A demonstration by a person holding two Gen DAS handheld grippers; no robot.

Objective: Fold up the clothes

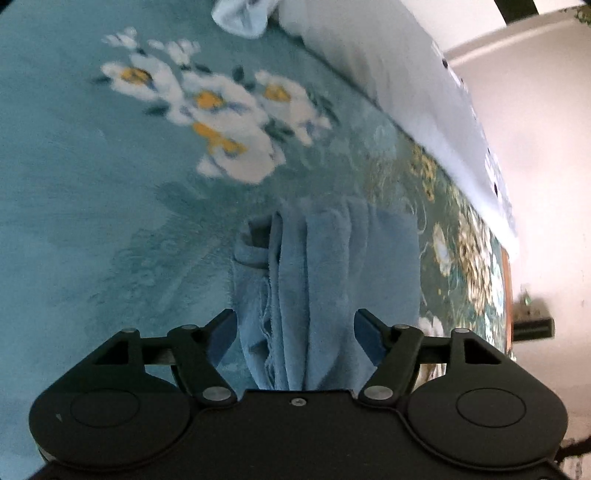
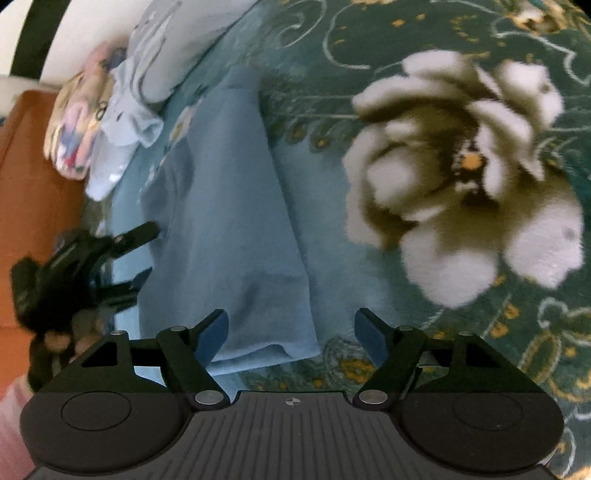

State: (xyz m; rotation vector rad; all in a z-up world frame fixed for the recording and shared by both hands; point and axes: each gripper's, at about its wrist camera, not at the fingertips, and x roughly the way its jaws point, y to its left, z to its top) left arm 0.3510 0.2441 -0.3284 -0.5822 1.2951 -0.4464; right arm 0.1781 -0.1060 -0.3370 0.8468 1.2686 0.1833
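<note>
**Left wrist and right wrist: both grippers open over blue cloth**

Left wrist view: left gripper (image 1: 295,332) has its jaws spread wide, gripping nothing. The blue cloth (image 1: 325,280) lies bunched in long folds between the fingers and runs straight ahead of them; whether the pads touch it cannot be told. It rests on a teal blanket (image 1: 74,184) with white flowers (image 1: 221,118) printed ahead and to the left. A white pillow (image 1: 406,81) lies ahead to the right, along the blanket's edge. A pale garment (image 1: 240,16) sits far ahead, at the top of the frame.

Right wrist view: right gripper (image 2: 291,336) also has its jaws wide apart and holds nothing. The cloth's (image 2: 229,229) near corner lies between the fingers, closer to the left one, and the rest stretches ahead. The left gripper (image 2: 136,258) shows at the left, jaws parted at the cloth's edge. A large white flower (image 2: 461,173) on the blanket (image 2: 369,37) lies ahead to the right. Pale garments (image 2: 122,122) and a patterned item (image 2: 77,122) are piled far ahead on the left, with an orange surface (image 2: 29,184) beside them.
</note>
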